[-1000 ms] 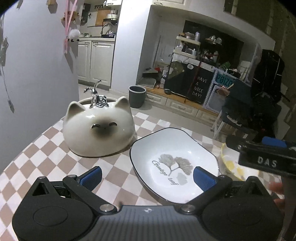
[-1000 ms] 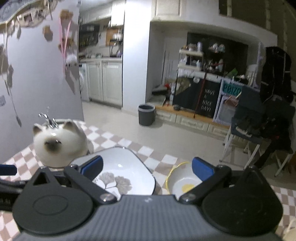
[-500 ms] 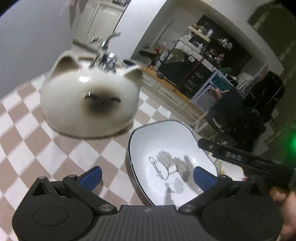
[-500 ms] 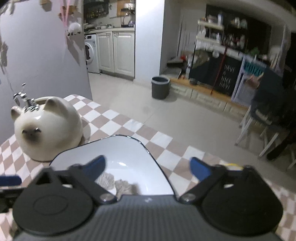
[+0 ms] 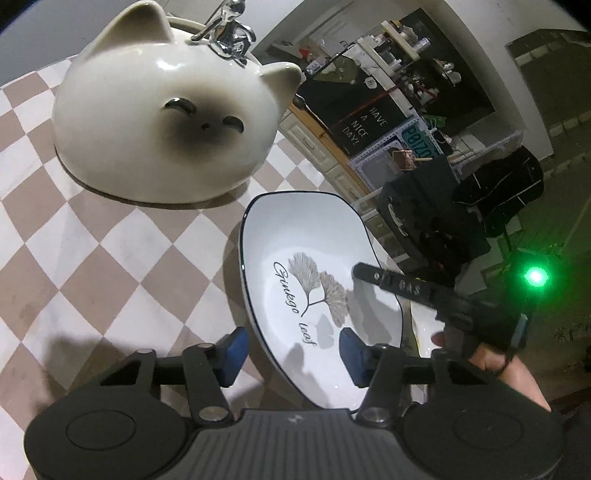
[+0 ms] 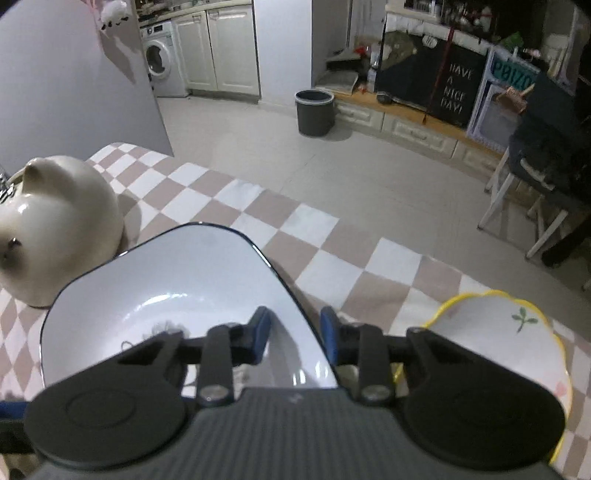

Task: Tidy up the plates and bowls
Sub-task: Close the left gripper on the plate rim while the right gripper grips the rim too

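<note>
A white plate [image 5: 306,266] with a black rim and a ginkgo leaf print lies on the checked table [image 5: 92,258]. My left gripper [image 5: 291,350] straddles its near rim, one pad outside and one inside; the jaws are closing and gaps still show beside the rim. In the right wrist view the plate [image 6: 166,295] fills the lower left. My right gripper [image 6: 293,330] straddles its right rim with its jaws closing, the pads not visibly pressing. A yellow-rimmed bowl [image 6: 498,332] sits just right of the plate. A cream cat-shaped bowl [image 5: 166,110] lies upside down behind it.
A metal ornament [image 5: 229,33] stands behind the cat bowl. The right gripper's finger [image 5: 391,284] and the hand holding it [image 5: 491,354] reach over the plate's right edge. Beyond the table edge [image 6: 295,206] lie the kitchen floor, a grey bin [image 6: 314,110] and a chair [image 6: 546,177].
Both grippers came down and closer to the white plate, and each now has its rim between its fingers. Both sets of jaws have narrowed from wide open. The left view has rolled.
</note>
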A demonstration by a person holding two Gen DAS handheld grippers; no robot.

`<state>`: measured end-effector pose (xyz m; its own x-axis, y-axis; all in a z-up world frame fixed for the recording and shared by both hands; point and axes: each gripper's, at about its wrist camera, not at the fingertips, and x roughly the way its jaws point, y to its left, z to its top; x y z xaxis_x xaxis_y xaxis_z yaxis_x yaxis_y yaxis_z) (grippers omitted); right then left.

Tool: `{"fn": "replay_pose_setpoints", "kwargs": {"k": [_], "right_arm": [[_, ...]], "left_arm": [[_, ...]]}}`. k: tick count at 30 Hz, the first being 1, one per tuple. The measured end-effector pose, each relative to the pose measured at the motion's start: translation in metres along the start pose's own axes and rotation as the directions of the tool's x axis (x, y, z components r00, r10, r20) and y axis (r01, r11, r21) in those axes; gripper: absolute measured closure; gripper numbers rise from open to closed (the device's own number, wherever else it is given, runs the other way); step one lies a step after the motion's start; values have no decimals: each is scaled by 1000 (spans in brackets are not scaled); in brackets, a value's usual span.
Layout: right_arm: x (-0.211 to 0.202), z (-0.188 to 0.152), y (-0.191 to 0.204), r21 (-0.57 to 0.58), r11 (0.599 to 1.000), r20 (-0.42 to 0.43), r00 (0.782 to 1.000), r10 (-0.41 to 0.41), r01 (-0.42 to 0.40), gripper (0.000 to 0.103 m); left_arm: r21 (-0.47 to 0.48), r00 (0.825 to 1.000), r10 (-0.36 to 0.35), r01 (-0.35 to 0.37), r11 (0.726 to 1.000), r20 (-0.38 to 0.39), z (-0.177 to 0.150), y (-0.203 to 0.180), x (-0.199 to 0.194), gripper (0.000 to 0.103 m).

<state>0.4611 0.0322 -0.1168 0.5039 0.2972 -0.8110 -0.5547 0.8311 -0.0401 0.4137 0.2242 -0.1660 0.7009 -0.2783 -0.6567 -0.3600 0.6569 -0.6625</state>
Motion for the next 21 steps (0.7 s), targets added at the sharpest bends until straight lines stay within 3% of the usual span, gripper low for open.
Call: {"fn": "replay_pose_setpoints", "kwargs": {"k": [8,14,18,21], "right_arm": [[-20,-31,2,-88,986,-97,987,131,-140,67],[-19,-37,-1,-29,974,-112,969,221,-225,68],[-4,-37,-2,46,971,-90,967,240,-236,69],[9,-31,-8,79,967,-76,966,247,-241,71]], "left_arm": [[9,998,59,-59,998,39,18,16,-5,57],[-1,997,79,-79,997,5,24,29,2,72],[25,996,84,-83,996,-22,22,29,9,76],[29,997,78,-78,997,1,23,30,12,77]]}}
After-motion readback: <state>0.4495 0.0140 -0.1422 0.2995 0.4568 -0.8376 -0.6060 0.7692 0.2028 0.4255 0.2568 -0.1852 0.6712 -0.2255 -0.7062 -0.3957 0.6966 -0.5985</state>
